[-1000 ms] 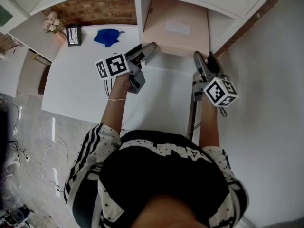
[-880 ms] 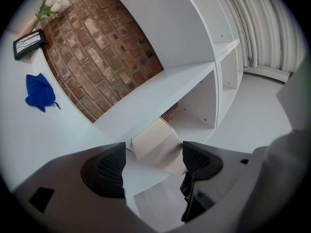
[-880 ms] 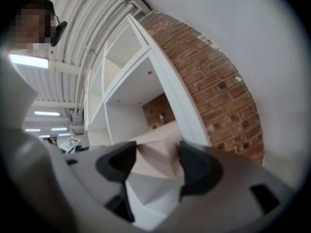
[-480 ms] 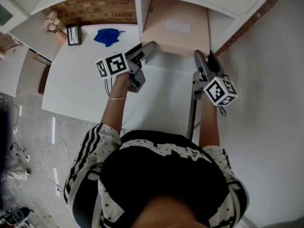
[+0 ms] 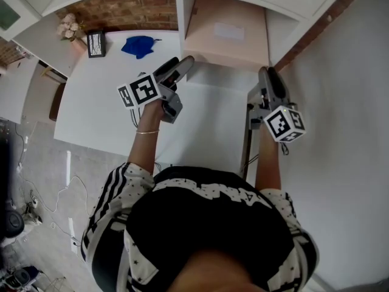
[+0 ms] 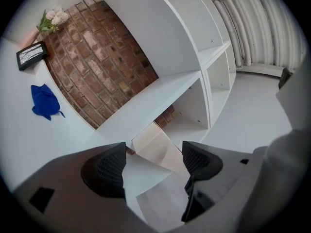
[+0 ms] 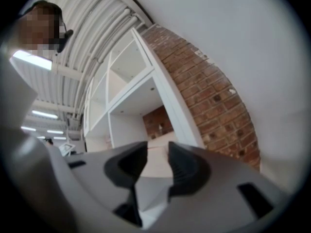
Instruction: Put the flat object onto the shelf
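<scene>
The flat object, a pale pink box [image 5: 228,32], lies inside the lowest compartment of the white shelf [image 5: 285,24] at the far edge of the table. My left gripper [image 5: 181,64] hovers just in front of the box's left corner, jaws apart and empty. In the left gripper view the box [image 6: 156,147] shows beyond that gripper [image 6: 153,161], clear of the pads. My right gripper [image 5: 269,73] sits at the box's right front corner. Its jaws are closing with nothing between them; in the right gripper view [image 7: 156,161] a narrow gap remains.
A blue cloth [image 5: 138,46], a small picture frame [image 5: 95,44] and a bunch of flowers [image 5: 68,26] stand at the back left of the white table [image 5: 103,114], against a brick wall [image 5: 137,8]. The table's right edge runs under my right arm.
Both grippers have drawn back a little from the pink box. The right gripper's jaws have narrowed from wide apart to nearly together. The box stays in the shelf.
</scene>
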Demonstrator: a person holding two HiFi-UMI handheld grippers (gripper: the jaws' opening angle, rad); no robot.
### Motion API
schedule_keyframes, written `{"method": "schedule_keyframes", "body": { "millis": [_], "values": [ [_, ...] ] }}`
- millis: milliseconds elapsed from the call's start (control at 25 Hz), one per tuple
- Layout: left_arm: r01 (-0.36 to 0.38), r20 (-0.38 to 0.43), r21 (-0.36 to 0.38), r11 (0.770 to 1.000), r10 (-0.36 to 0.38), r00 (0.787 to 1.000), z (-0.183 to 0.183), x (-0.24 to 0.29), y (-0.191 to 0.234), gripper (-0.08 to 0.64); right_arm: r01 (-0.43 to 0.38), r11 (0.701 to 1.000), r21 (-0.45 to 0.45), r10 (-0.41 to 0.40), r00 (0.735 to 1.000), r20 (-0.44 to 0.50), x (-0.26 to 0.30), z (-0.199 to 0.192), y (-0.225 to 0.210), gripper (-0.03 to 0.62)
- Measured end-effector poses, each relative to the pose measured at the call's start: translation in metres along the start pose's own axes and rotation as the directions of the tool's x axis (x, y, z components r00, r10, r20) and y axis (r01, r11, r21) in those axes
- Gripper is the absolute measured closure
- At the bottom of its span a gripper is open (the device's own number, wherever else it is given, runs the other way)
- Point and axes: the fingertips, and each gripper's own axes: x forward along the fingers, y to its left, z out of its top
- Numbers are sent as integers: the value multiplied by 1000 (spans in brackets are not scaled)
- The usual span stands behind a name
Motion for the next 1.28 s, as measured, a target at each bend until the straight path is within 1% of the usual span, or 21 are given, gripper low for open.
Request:
{"method": "schedule_keyframes", "body": {
  "millis": [120,200,280,320,360,400,560,720,800,920,1040,1120,1280],
  "values": [
    [4,0,24,1000,-4,1000,-3,-7,-5,178,16,1000,-11,-15,999,29,-11,5,3,494],
    [6,7,44,999,-7,1000,-4,-12,-9,228,21,1000,-13,-20,999,43,-19,6,4,529],
    [2,31,70,998,-4,1000,-2,-20,-11,319,17,1000,-15,-17,999,42,-24,6,9,541],
    [-10,46,91,996,5,999,-1,-24,-9,389,15,1000,-20,-14,999,36,-27,4,12,545],
    [-25,61,117,993,18,998,0,-28,-8,476,12,1000,-26,-12,999,30,-29,3,14,546],
    [-39,69,145,989,29,997,1,-31,-7,514,11,999,-32,-10,1000,25,-32,1,16,549],
    [-76,58,246,966,63,996,-4,-39,-10,525,6,999,-42,-6,1000,9,-43,-5,24,551],
    [-57,62,306,950,39,997,-9,-48,-24,525,-10,998,-70,9,1000,-18,-54,-11,37,554],
    [-41,53,342,939,24,998,-14,-53,-33,525,-14,997,-71,11,999,-36,-59,-16,43,554],
    [-14,37,420,907,-2,999,-22,-59,-50,525,-28,997,-71,24,998,-51,-67,-25,49,555],
    [8,21,483,876,-21,1000,-31,-66,-65,525,-39,996,-84,31,996,-85,-75,-32,60,555],
    [16,4,511,860,-21,1000,-38,-70,-71,525,-47,995,-90,38,994,-100,-80,-38,65,555],
    [22,-28,537,843,-8,1000,-51,-73,-72,525,-56,994,-94,44,992,-122,-87,-49,72,557]
  ]
}}
